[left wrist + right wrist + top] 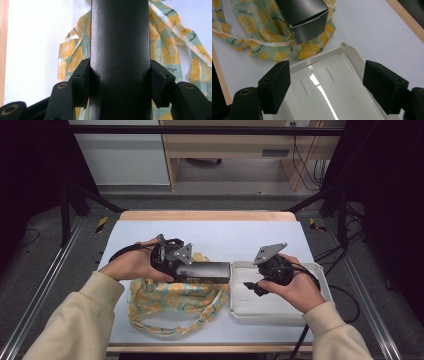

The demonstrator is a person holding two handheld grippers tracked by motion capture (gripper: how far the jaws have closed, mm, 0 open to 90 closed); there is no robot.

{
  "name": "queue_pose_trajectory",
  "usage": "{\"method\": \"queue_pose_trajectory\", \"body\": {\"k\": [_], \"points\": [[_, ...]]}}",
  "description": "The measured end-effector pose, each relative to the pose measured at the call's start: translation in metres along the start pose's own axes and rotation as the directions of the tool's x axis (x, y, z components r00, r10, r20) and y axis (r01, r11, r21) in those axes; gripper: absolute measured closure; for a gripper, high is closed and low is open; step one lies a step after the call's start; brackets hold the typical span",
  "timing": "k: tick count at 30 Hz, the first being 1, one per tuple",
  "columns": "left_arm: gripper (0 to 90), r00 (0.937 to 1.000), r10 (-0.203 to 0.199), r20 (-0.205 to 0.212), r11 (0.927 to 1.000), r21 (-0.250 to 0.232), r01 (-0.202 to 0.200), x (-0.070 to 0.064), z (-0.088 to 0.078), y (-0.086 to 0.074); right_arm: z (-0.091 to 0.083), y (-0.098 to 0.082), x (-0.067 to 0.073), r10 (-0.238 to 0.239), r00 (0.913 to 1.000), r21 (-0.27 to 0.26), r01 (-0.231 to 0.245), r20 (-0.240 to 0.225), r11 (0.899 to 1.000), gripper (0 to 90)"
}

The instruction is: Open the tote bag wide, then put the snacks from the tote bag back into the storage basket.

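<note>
White-topped table (150,227) under dim room edges. Left of centre: left gripper (172,262), fingers (80,85) clamped on long black box (207,271), held level over lemon-print cloth bag (170,300), far end nearing tray, likely for setting inside. Right of centre: right gripper (260,287), fingers (274,86) spread, empty, poised over white tray (260,312), probably to steady it.
</note>
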State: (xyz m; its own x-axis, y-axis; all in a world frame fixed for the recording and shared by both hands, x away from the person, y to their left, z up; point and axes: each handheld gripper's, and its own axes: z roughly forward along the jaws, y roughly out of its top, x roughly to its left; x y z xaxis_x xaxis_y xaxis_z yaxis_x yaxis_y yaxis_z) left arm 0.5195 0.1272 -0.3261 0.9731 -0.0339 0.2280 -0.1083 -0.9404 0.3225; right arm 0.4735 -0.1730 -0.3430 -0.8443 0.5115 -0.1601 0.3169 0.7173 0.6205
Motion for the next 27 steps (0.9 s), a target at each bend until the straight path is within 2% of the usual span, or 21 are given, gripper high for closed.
{"method": "queue_pose_trajectory", "body": {"k": [6,12,27], "points": [[43.0,0.9999,0.013,-0.003,0.9999,0.002,-0.013,0.000,0.003,0.008,0.001,0.009,0.000,-0.043,0.9989,0.028,0.043,-0.021,0.999,18.2],[43.0,1.0000,0.009,0.001,1.0000,0.002,-0.009,-0.001,0.007,0.014,0.005,0.014,0.002,-0.077,0.9965,0.052,0.079,-0.031,0.996,17.1],[43.0,0.9999,0.014,0.004,0.9999,0.001,-0.014,-0.001,0.010,0.028,0.007,0.026,0.001,-0.126,0.9906,0.077,0.130,-0.052,0.988,17.1]]}}
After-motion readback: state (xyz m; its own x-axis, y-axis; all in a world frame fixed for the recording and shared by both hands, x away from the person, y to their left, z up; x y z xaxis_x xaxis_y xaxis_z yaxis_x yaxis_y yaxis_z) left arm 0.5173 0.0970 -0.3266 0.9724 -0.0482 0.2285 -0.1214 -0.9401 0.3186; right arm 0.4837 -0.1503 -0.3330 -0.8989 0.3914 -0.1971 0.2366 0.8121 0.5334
